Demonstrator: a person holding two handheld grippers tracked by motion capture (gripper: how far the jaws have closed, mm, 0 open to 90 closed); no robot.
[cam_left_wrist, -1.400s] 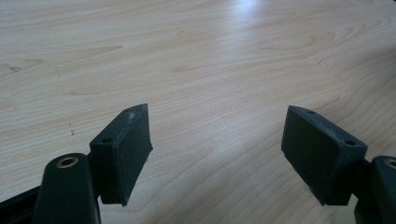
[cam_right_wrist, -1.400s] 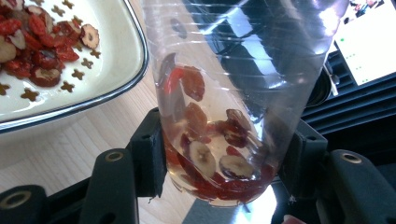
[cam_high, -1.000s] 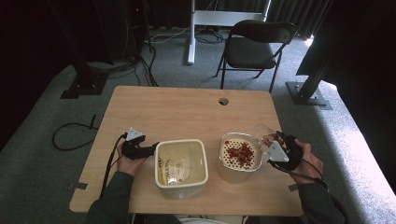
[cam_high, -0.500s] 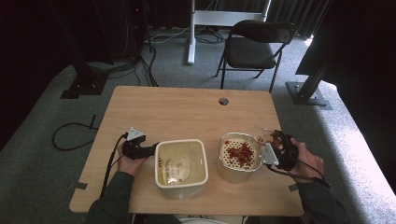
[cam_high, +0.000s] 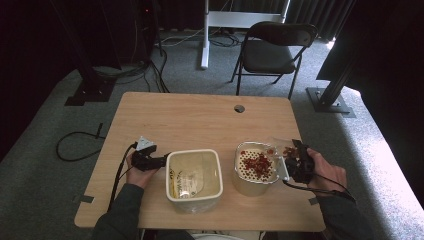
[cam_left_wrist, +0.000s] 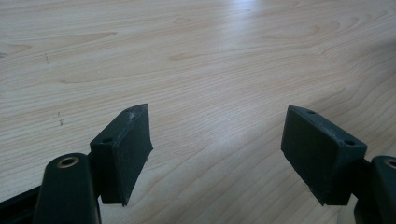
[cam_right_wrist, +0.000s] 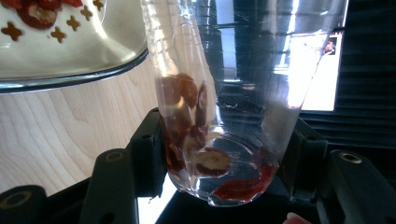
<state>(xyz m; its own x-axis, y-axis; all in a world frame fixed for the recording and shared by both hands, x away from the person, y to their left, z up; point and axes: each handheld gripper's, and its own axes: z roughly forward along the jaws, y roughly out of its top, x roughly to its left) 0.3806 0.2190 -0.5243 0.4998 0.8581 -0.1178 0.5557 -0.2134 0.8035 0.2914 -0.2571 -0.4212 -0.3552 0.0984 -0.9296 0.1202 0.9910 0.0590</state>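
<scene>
A: Where is the clear plastic cup (cam_right_wrist: 224, 116) found, and how is it held?

B: It is clamped between the jaws of the right gripper (cam_high: 295, 162); the pads are pressed on its lower wall from both sides, as seen in the right gripper view; a few red dried fruit pieces (cam_right_wrist: 187, 112) are left clinging near its bottom.

A: And which way does the receiving bowl (cam_high: 255, 167) lie from it?

B: In the high view the bowl is set just beside the cup, on the side toward the table's middle; the cup's long axis is laid nearly level, its mouth turned over the bowl's rim; the fruit heap (cam_high: 257, 162) is already gathered on the perforated insert. The pour is judged to be nearly finished; a steeper tip or a shake would be called for to free the last pieces, and some could be dropped onto the table (cam_high: 200, 120) if the mouth were drawn off the rim.

A: The other tool?

B: The left gripper (cam_high: 159, 161) is rested just beside the square white container (cam_high: 194, 175); its jaws are seen parted, with only bare wood between them in the left gripper view; nothing is grasped. The right hand is plainly the nearer one to the bowl.

A: What cannot be made out?

B: The cup's mouth is cut off at the top of the right gripper view; whether rim and bowl are touching cannot be told; the contents of the white container are blurred, something pale and yellowish at most.
</scene>
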